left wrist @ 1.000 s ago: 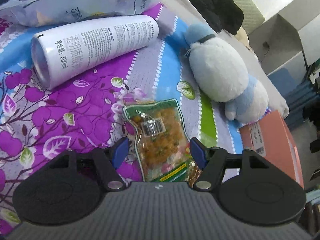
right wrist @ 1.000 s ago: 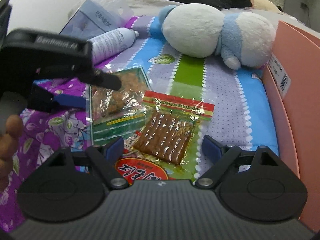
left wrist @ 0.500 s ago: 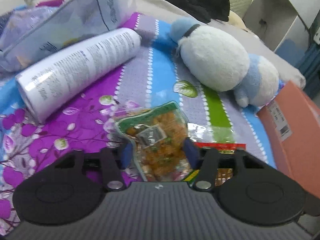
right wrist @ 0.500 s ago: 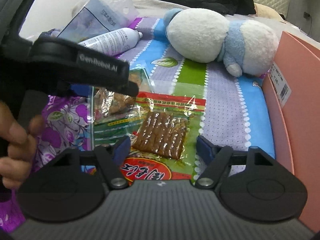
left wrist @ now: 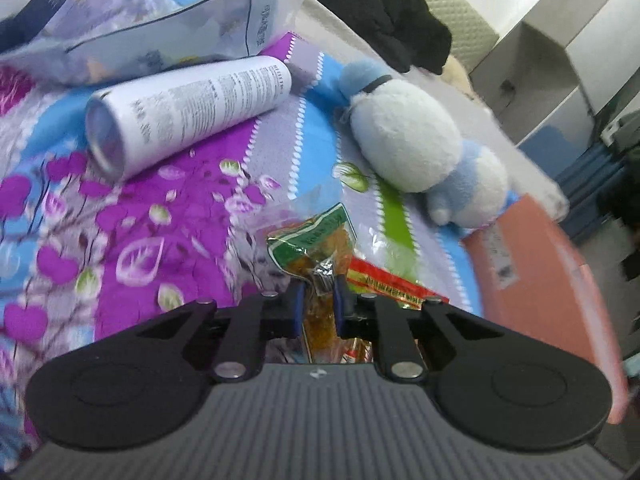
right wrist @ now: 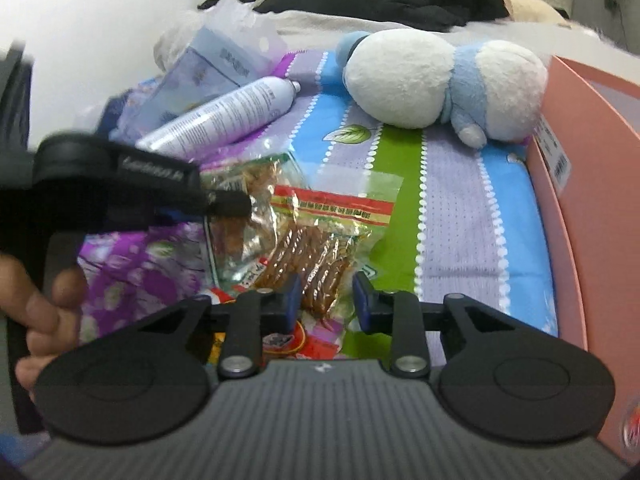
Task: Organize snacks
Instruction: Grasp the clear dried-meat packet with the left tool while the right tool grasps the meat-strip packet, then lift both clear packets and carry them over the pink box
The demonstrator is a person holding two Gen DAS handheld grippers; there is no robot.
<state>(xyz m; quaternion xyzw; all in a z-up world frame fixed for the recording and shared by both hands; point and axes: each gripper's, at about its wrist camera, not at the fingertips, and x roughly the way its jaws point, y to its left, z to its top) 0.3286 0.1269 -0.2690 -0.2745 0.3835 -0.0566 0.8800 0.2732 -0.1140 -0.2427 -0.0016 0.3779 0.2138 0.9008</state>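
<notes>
My left gripper [left wrist: 319, 305] is shut on a green snack pack [left wrist: 320, 240] with orange pieces, crumpled and raised off the patterned bedsheet [left wrist: 160, 208]. In the right wrist view the same gripper [right wrist: 228, 204] pinches that pack [right wrist: 248, 216] from the left. A clear pack of brown sticks [right wrist: 316, 248] with a red band lies between the fingers of my right gripper [right wrist: 327, 300]. Its jaws are closing, and a narrow gap still shows at the right pad. The red band [left wrist: 392, 284] also shows in the left wrist view.
A white spray can [left wrist: 188, 108] lies on the sheet beside a pale plastic bag [left wrist: 160, 32]. A white and blue plush toy [right wrist: 440, 76] rests at the back. An orange box [right wrist: 580, 160] stands along the right. A person's hand [right wrist: 40, 308] holds the left gripper.
The left jaws closed onto the green pack and lifted it, crumpling it. The right jaws narrowed around the brown-stick pack. Both views rose a little.
</notes>
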